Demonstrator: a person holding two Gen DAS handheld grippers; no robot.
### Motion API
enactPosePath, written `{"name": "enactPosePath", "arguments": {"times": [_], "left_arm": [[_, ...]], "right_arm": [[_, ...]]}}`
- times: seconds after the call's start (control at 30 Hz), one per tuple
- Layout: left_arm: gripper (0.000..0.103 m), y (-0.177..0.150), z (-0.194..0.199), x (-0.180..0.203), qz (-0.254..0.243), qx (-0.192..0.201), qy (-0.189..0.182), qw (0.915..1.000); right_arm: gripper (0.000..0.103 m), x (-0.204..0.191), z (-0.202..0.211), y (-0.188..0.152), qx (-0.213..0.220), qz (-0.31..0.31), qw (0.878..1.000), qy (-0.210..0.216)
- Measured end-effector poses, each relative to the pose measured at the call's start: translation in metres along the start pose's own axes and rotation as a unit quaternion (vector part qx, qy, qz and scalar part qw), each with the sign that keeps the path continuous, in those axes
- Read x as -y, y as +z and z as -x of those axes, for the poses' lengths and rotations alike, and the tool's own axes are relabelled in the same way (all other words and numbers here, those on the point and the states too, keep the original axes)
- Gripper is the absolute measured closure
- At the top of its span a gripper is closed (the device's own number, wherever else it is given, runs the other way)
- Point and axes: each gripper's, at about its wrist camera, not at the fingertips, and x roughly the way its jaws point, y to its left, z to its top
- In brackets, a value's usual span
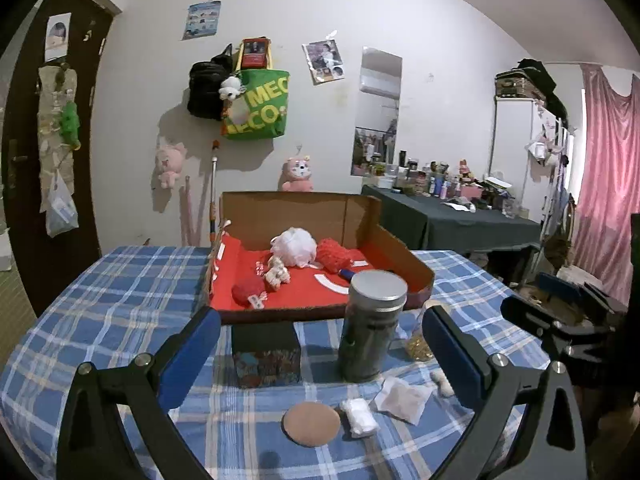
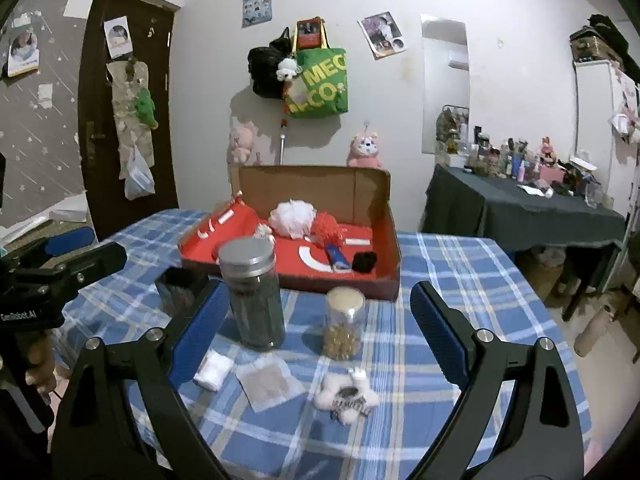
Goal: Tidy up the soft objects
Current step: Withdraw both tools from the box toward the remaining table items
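Both grippers, left gripper (image 1: 322, 354) and right gripper (image 2: 320, 328), stand wide and empty. The small white plush toy (image 2: 347, 394) lies on the blue checked tablecloth (image 2: 460, 280); expect it light and compressible, so pinch its middle.

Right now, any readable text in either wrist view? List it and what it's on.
"MEC" over "ECO", cut off by folds: green tote bag hanging on the wall.
"GenRobot.AI": body of the left tool, seen from the right wrist.
Wall posters, door notes, dresser bottles: too small to read.
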Motion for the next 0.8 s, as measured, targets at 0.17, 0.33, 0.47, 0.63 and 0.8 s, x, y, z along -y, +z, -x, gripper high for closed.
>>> {"name": "enactPosePath", "arguments": {"times": [0.17, 0.33, 0.47, 0.63, 0.8], "left_arm": [[0.0, -0.019, -0.003, 0.005, -0.002, -0.002, 0.011, 0.9999], [0.0, -0.037, -0.007, 0.007, -0.001, -0.014, 0.011, 0.9998], [0.0, -0.048, -0.011, 0.007, 0.0, -0.029, 0.015, 0.9995], [0.0, -0.061, -0.019, 0.008, 0.0, -0.051, 0.016, 0.9985], [0.0, -0.071, -0.028, 0.005, 0.003, -0.075, 0.017, 0.9971]], "right_arm": [[0.01, -0.004, -0.002, -0.019, -0.007, 0.005, 1.0, -0.013], [0.01, -0.003, -0.008, -0.036, -0.025, -0.003, 1.0, -0.016], [0.01, -0.001, -0.016, -0.051, -0.05, -0.019, 0.999, -0.006], [0.01, 0.001, -0.025, -0.067, -0.075, -0.026, 0.997, -0.01], [0.01, 0.007, -0.036, -0.078, -0.102, -0.038, 0.994, -0.005]]}}
